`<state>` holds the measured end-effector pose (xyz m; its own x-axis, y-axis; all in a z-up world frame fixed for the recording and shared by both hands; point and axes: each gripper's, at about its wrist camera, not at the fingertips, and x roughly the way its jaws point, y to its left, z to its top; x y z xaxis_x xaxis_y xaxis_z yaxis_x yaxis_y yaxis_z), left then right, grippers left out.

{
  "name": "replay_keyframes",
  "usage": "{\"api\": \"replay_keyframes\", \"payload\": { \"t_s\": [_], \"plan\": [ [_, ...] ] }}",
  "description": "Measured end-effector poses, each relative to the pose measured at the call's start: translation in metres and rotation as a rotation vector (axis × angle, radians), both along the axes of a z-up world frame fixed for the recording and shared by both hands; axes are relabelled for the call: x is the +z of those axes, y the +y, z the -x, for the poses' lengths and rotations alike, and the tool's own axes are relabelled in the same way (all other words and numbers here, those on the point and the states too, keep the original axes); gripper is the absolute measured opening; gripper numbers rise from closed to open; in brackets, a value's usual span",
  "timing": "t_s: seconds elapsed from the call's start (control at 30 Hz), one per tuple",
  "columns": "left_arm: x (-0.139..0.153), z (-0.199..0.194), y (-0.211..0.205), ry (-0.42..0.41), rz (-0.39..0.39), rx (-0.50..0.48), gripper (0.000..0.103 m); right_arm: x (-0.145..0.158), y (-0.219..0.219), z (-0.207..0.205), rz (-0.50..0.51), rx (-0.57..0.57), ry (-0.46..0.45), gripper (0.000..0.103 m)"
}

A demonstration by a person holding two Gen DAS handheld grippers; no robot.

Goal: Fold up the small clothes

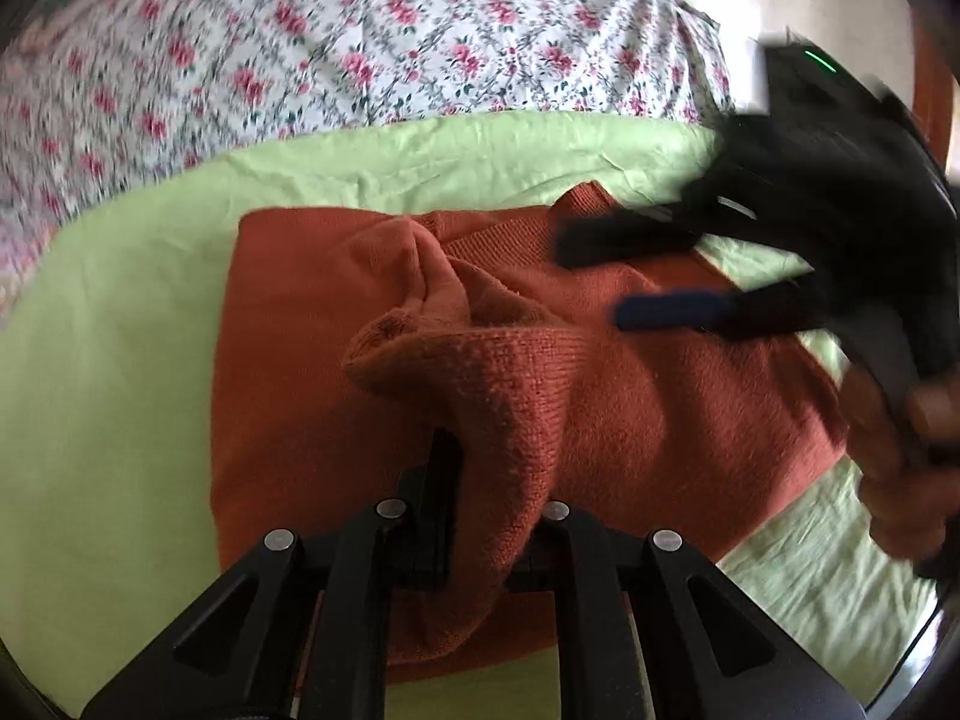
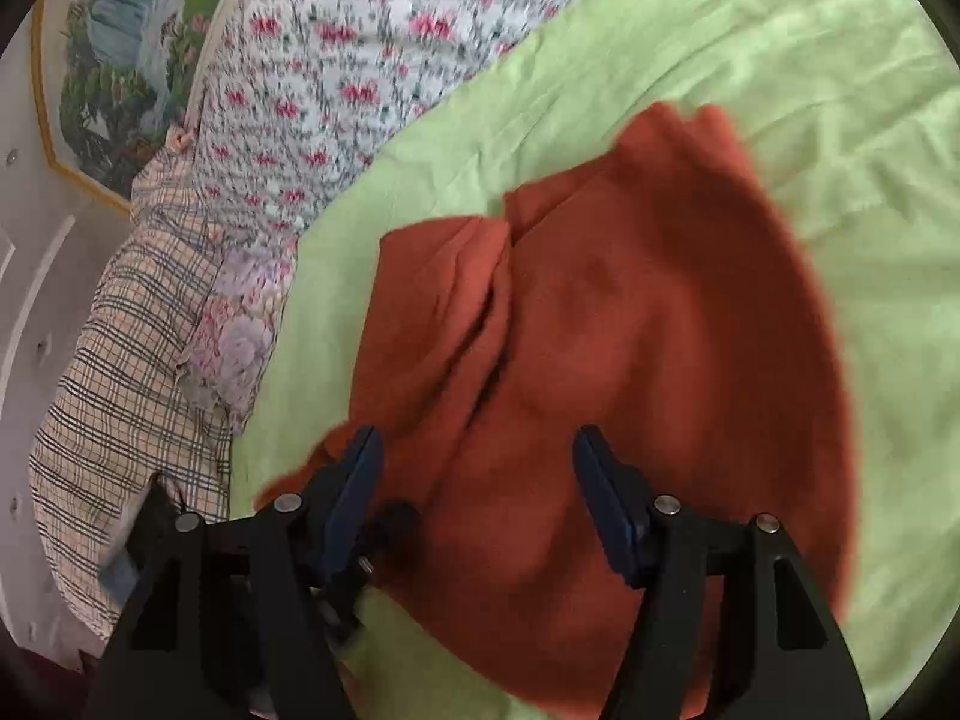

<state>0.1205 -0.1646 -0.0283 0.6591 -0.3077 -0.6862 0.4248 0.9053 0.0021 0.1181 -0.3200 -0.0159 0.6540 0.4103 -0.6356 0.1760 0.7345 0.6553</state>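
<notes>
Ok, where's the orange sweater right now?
The orange sweater lies mid-frame in both wrist views on the green sheet, below the floral bedding. One fold is pinched in the left hand-held gripper.

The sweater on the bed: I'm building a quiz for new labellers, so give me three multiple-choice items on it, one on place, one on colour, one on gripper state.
1. What does the sweater lie on?
A. a green sheet
B. a wooden floor
C. a checked pillow

2. What colour is the sweater?
A. navy
B. rust orange
C. white

3. How does the left gripper stand?
A. wide open above the cloth
B. shut on a fold of the sweater
C. out of view

Answers:
1 A, the green sheet shows all round it.
2 B, both views show rust-orange knit.
3 B, a fold rises from between its closed fingers, while the right gripper stands open.
</notes>
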Motion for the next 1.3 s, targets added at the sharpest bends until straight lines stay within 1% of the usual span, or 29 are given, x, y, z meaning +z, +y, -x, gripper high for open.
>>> {"api": "replay_keyframes", "payload": {
  "t_s": [0.07, 0.17, 0.2, 0.3, 0.37, 0.4, 0.43, 0.47, 0.5, 0.57, 0.6, 0.67, 0.73, 0.77, 0.83, 0.93, 1.0, 1.03, 1.07, 1.17, 1.2, 1.23, 1.3],
  "plan": [
    [0.001, 0.003, 0.001, -0.017, -0.013, -0.003, 0.011, -0.001, 0.006, -0.024, -0.003, 0.038, 0.009, 0.069],
    [0.001, 0.007, 0.002, -0.045, -0.039, -0.014, 0.011, -0.007, 0.012, -0.057, 0.005, 0.068, 0.052, 0.070],
    [0.001, 0.008, -0.001, -0.058, -0.057, -0.019, 0.011, -0.010, 0.015, -0.071, 0.004, 0.082, 0.073, 0.070],
    [0.000, 0.014, -0.012, -0.110, -0.131, -0.042, 0.011, -0.016, 0.022, -0.097, -0.016, 0.117, 0.099, 0.072],
    [0.002, 0.020, -0.017, -0.135, -0.156, -0.057, 0.010, -0.019, 0.029, -0.111, 0.002, 0.141, 0.126, 0.071],
    [0.006, 0.022, -0.019, -0.146, -0.163, -0.065, 0.010, -0.017, 0.035, -0.115, 0.044, 0.159, 0.124, 0.053],
    [0.009, 0.024, -0.020, -0.152, -0.161, -0.071, 0.010, -0.013, 0.038, -0.117, 0.074, 0.173, 0.118, 0.021],
    [0.014, 0.026, -0.021, -0.159, -0.148, -0.081, 0.010, -0.010, 0.040, -0.117, 0.107, 0.180, 0.119, 0.017],
    [0.019, 0.028, -0.021, -0.163, -0.138, -0.088, 0.010, -0.003, 0.038, -0.114, 0.120, 0.175, 0.107, 0.016],
    [0.032, 0.029, -0.025, -0.169, -0.085, -0.123, 0.010, 0.018, 0.028, -0.099, 0.111, 0.166, 0.026, 0.015],
    [0.039, 0.030, -0.029, -0.159, -0.043, -0.151, 0.010, 0.027, 0.022, -0.091, 0.109, 0.158, -0.003, 0.015],
    [0.045, 0.028, -0.039, -0.126, 0.015, -0.191, 0.010, 0.047, 0.008, -0.069, 0.122, 0.140, -0.061, 0.015],
    [0.044, 0.024, -0.049, -0.080, 0.065, -0.222, 0.010, 0.058, -0.006, -0.054, 0.167, 0.110, -0.078, 0.015],
    [0.042, 0.021, -0.056, -0.057, 0.088, -0.241, 0.010, 0.058, -0.013, -0.047, 0.183, 0.093, -0.073, 0.015],
    [0.035, 0.018, -0.066, -0.027, 0.106, -0.266, 0.010, 0.050, -0.033, -0.035, 0.191, 0.050, -0.041, 0.015],
    [0.024, 0.016, -0.080, 0.018, 0.103, -0.285, 0.010, 0.026, -0.059, -0.022, 0.172, -0.004, 0.022, 0.015],
    [0.024, 0.017, -0.084, 0.016, 0.102, -0.293, 0.010, 0.014, -0.068, -0.015, 0.159, -0.020, 0.043, 0.015],
    [0.027, 0.019, -0.084, 0.004, 0.104, -0.297, 0.010, 0.013, -0.070, -0.012, 0.157, -0.024, 0.039, 0.015],
    [0.030, 0.012, -0.081, -0.003, 0.107, -0.300, 0.010, 0.016, -0.070, -0.010, 0.158, -0.025, 0.027, 0.015],
    [0.031, 0.012, -0.082, -0.008, 0.118, -0.311, 0.010, 0.030, -0.073, 0.001, 0.174, -0.033, -0.029, 0.015],
    [0.028, 0.012, -0.086, 0.008, 0.114, -0.312, 0.010, 0.033, -0.075, 0.003, 0.179, -0.041, -0.039, 0.015],
    [0.023, 0.008, -0.092, 0.036, 0.113, -0.316, 0.010, 0.031, -0.077, 0.004, 0.182, -0.050, -0.036, 0.012],
    [0.011, 0.005, -0.098, 0.087, 0.115, -0.319, 0.011, 0.024, -0.082, 0.003, 0.204, -0.076, 0.002, 0.010]
  ]
}}
